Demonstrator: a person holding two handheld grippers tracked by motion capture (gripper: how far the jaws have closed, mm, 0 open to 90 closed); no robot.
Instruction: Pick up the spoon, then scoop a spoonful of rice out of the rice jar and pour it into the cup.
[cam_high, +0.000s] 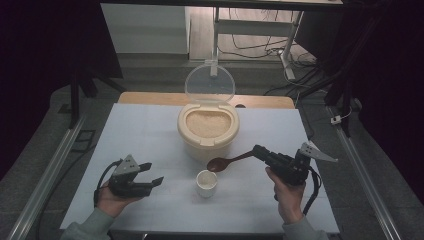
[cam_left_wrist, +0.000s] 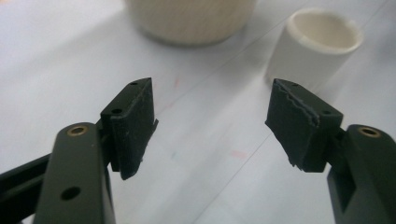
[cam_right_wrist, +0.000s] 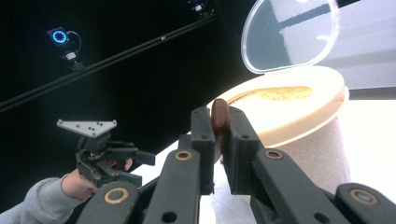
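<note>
From above, the right gripper (cam_high: 258, 150) clamps a brown spoon (cam_high: 225, 161) over the white cup (cam_high: 206, 183), before the rice container (cam_high: 208, 131); the left gripper (cam_high: 151, 175) sits near the cup; its own view shows jaws apart, empty; the right gripper's view shows the spoon's handle (cam_right_wrist: 219, 116) pinched

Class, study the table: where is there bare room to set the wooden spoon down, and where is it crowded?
Bare: the tabletop left of the rice container, and the right side beyond the right tongs. Crowded: the centre, where the white cup stands before the container with the wooden spoon over it, left tongs open nearby.
</note>
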